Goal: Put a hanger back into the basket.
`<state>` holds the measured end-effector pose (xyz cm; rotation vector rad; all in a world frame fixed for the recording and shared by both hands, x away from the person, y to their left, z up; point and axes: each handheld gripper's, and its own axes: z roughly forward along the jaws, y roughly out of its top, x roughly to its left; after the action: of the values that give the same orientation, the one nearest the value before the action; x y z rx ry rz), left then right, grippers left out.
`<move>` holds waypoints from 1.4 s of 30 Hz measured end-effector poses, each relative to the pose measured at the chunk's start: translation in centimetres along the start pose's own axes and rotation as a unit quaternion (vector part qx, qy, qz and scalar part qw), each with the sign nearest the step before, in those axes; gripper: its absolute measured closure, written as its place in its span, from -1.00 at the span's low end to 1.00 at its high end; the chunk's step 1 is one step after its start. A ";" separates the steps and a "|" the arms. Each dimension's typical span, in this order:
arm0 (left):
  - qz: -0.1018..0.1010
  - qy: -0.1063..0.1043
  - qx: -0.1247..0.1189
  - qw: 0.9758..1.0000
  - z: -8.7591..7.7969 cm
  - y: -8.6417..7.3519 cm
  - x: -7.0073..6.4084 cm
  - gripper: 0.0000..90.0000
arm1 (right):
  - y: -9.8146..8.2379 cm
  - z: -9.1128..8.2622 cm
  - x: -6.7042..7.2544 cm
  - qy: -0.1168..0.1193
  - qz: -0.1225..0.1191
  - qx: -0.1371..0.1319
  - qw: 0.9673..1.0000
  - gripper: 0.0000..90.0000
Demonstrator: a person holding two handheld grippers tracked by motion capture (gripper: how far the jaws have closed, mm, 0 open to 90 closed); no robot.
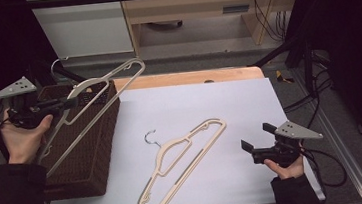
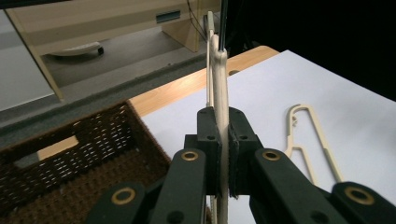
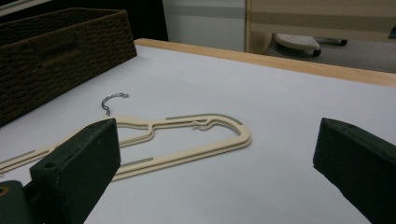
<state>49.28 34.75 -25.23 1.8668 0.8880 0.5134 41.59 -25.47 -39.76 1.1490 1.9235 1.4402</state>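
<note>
My left gripper [image 1: 71, 103] is clamped on a cream hanger [image 1: 98, 92], held above the wicker basket [image 1: 95, 140] at 9 o'clock. I think I should lower it flat inside. My right gripper [image 1: 248, 146] stands wide apart near the second hanger [image 1: 185, 164] at 6 o'clock.
</note>
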 end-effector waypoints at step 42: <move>-0.021 0.073 0.040 0.996 -1.8 -4.5 6.3 0.91 | -0.1 0.1 0.0 0.003 0.001 0.005 1.000 -0.97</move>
<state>50.58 41.81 -28.68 1.8959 1.0562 0.6030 41.65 -25.44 -39.87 1.1532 1.9366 1.4374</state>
